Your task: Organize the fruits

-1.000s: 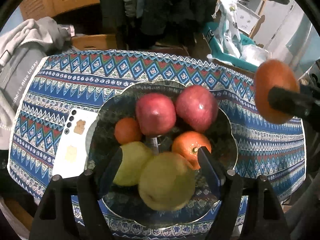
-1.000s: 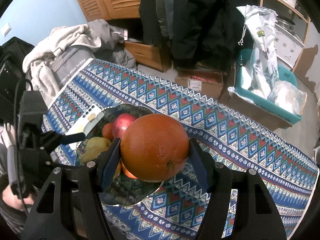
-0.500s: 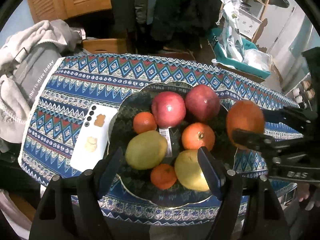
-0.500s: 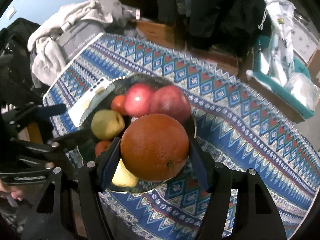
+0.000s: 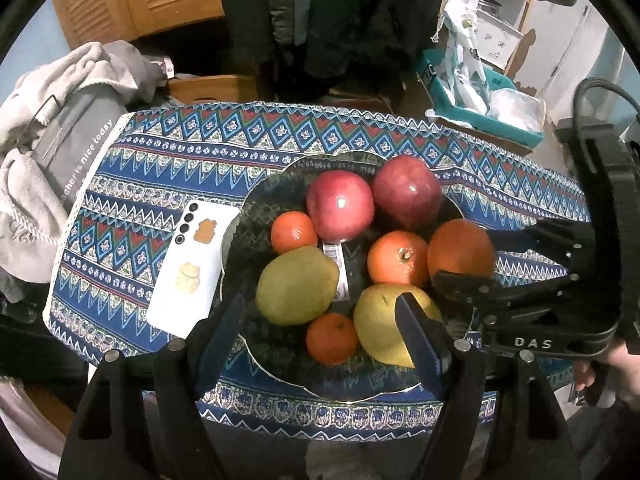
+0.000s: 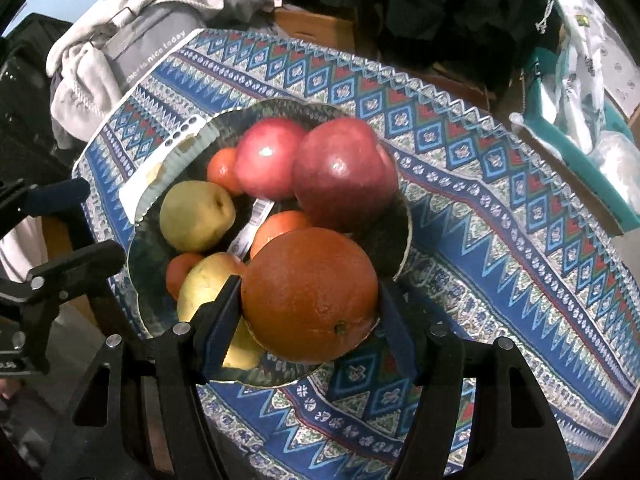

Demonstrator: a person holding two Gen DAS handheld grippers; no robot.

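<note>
- Right hand-held gripper (image 6: 310,308) clamped on a large orange (image 6: 310,298), both fingers pressed to its sides, held over the bowl's (image 6: 394,248) near rim at about 6 o'clock in the right wrist view.
- Left hand-held gripper (image 5: 320,330) spread wide, gripping nothing, hovering over the bowl's near edge.
- Nearest in the left wrist view: small tangerine (image 5: 332,338) at 6 o'clock, yellow pear (image 5: 380,320) at 5 o'clock.
- Further in: green pear (image 5: 296,286) at 8 o'clock, second orange (image 5: 398,258) at centre right, touching the held one.
- Beyond: small tangerine (image 5: 293,232) at 10 o'clock, two red apples (image 5: 340,204) (image 5: 406,190) side by side at 12 o'clock.
- White phone (image 5: 192,272) face down just beside the bowl at 9 o'clock, on the patterned table (image 5: 160,168).
</note>
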